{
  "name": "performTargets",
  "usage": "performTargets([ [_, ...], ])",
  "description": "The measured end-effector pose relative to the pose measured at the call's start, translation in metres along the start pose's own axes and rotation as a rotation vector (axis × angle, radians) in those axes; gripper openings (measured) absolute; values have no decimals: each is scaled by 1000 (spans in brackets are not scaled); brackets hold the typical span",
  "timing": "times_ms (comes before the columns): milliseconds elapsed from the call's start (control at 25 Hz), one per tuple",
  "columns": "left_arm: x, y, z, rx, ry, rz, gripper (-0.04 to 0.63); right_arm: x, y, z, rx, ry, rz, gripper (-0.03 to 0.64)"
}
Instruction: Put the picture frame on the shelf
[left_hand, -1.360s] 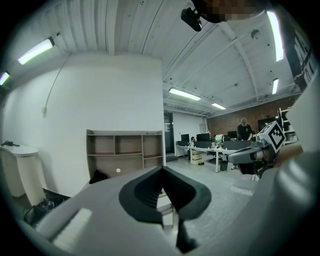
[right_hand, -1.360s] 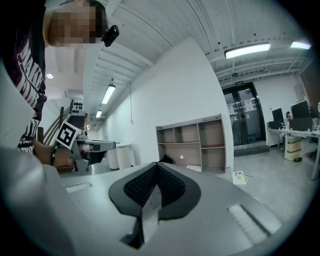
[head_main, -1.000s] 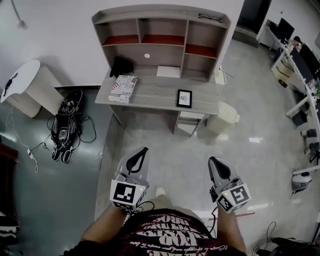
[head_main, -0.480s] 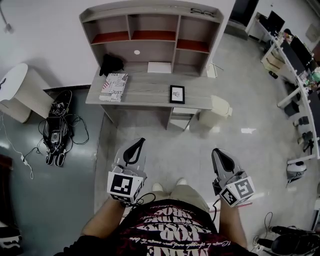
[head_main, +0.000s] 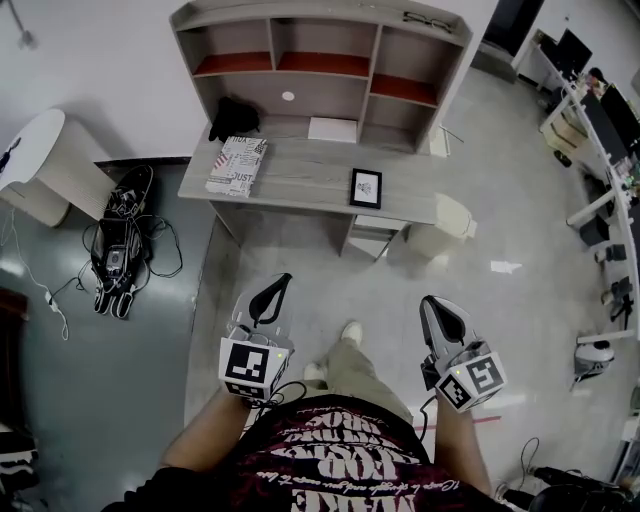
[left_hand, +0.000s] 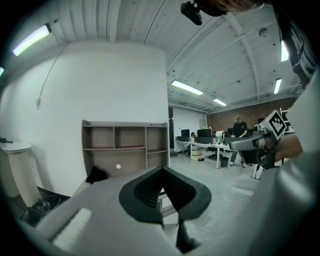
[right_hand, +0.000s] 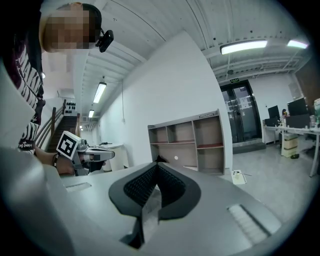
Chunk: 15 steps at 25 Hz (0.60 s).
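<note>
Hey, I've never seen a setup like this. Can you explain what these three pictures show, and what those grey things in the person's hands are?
A person holds a hand-operated two-jaw gripper in each hand: left gripper and right gripper. The downward picture comes from a camera on the person's head; the other two come from cameras riding on each gripper, looking along its jaws. Both grippers are shut and empty. Ahead stands a desk with a shelf unit; on the desk are a picture frame and what looks like a printed book.
</note>
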<state>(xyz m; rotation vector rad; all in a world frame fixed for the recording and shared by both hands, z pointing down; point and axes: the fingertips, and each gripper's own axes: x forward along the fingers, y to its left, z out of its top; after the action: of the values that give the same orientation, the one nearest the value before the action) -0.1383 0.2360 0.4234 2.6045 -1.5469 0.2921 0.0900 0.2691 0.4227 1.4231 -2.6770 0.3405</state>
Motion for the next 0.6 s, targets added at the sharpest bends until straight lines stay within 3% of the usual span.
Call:
performTargets([
  [600,72,10,41,-31,-56,24,0,44,-69,33,-26,-14,13,28],
])
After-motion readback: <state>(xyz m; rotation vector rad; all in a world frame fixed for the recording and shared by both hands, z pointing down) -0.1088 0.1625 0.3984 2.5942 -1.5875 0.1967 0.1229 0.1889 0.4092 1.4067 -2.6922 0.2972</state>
